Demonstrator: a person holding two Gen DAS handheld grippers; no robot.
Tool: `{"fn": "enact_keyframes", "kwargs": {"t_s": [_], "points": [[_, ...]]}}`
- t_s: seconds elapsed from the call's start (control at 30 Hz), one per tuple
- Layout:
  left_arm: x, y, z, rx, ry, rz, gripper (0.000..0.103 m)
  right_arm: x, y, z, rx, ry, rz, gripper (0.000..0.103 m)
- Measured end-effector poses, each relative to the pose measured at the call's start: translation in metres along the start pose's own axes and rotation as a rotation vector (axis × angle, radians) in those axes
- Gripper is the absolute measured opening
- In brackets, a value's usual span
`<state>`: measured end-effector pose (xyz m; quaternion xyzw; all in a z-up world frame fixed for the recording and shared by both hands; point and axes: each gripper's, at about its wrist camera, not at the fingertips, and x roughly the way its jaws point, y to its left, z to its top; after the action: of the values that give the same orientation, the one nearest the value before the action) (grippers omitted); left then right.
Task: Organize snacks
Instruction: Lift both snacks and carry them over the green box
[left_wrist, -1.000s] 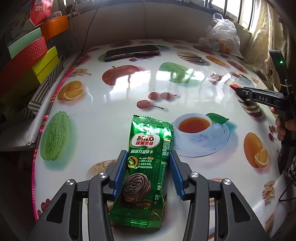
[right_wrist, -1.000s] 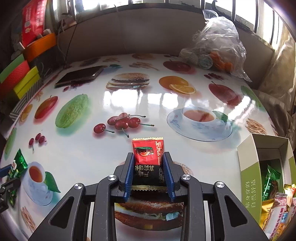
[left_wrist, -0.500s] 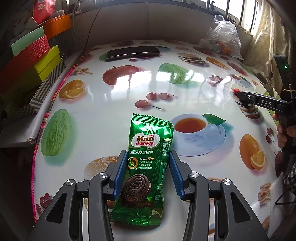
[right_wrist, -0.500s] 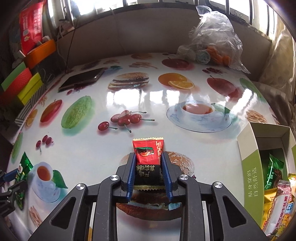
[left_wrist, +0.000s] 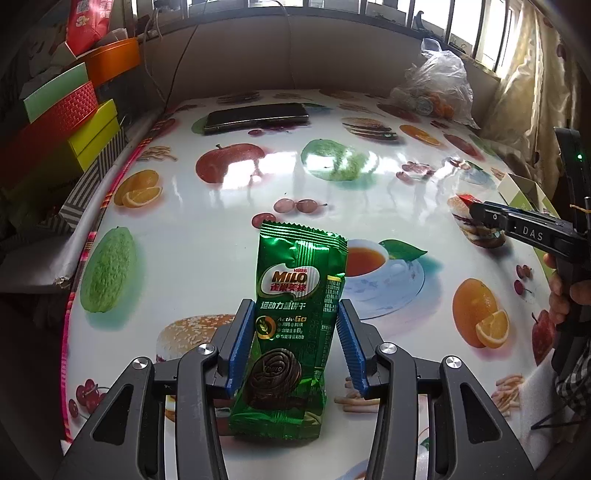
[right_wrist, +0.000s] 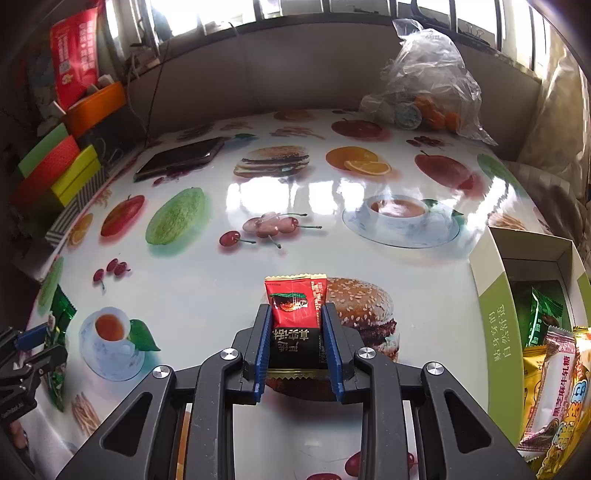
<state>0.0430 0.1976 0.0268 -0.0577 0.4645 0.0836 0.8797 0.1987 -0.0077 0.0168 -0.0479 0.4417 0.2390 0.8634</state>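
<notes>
My left gripper (left_wrist: 294, 310) is shut on a green Milo biscuit packet (left_wrist: 299, 266), which stands upright between the blue pads above the table. My right gripper (right_wrist: 295, 310) is shut on a small red and black snack packet (right_wrist: 293, 295), its red end sticking out past the fingertips. To the right stands an open green and white box (right_wrist: 495, 314) with several snack packets (right_wrist: 554, 369) inside. The right gripper (left_wrist: 476, 210) also shows at the right edge of the left wrist view, held by a hand (left_wrist: 561, 291). In the right wrist view the left gripper (right_wrist: 37, 332) is at the far left.
The table (left_wrist: 221, 221) has a glossy cloth printed with fruit, burgers and teacups. A dark phone (left_wrist: 255, 116) lies at the back. A clear plastic bag (left_wrist: 436, 92) of food sits at the back right. Coloured boxes (left_wrist: 74, 122) are stacked along the left edge.
My right gripper has carried the red and black packet to the right, nearer the open box, and its pads have drawn in slightly. The left gripper has stayed put with the green packet.
</notes>
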Motion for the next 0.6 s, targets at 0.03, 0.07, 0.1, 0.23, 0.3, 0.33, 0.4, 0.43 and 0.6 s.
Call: {"fn": "enact_keyframes", "kwargs": {"t_s": [0.03, 0.07, 0.1, 0.23, 0.3, 0.33, 0.4, 0.43, 0.6], "points": [[-0.001, -0.001, 0.000, 0.002, -0.002, -0.001, 0.046, -0.001, 0.000, -0.001, 0.001, -0.001, 0.003, 0.025], [-0.002, -0.003, 0.001, 0.004, -0.005, -0.001, 0.046, -0.003, 0.001, -0.002, 0.001, -0.002, 0.006, 0.025], [-0.003, -0.005, 0.001, 0.006, -0.006, -0.003, 0.046, -0.004, 0.001, -0.003, 0.001, -0.002, 0.006, 0.025], [-0.007, -0.012, 0.004, 0.011, -0.009, -0.006, 0.046, -0.011, 0.001, -0.006, 0.005, -0.008, 0.011, 0.025], [-0.010, -0.017, 0.006, 0.015, -0.016, -0.008, 0.046, -0.015, 0.000, -0.007, 0.006, -0.013, 0.012, 0.025], [-0.010, -0.020, 0.008, 0.019, -0.018, -0.010, 0.046, -0.017, 0.000, -0.007, 0.005, -0.015, 0.011, 0.025], [-0.012, -0.024, 0.010, 0.026, -0.023, -0.013, 0.046, -0.022, 0.000, -0.009, 0.006, -0.020, 0.013, 0.025], [-0.012, -0.027, 0.012, 0.029, -0.023, -0.014, 0.046, -0.025, 0.000, -0.009, 0.006, -0.021, 0.011, 0.025], [-0.017, -0.043, 0.018, 0.050, -0.037, -0.036, 0.046, -0.036, -0.004, -0.013, 0.017, -0.031, 0.014, 0.025]]}}
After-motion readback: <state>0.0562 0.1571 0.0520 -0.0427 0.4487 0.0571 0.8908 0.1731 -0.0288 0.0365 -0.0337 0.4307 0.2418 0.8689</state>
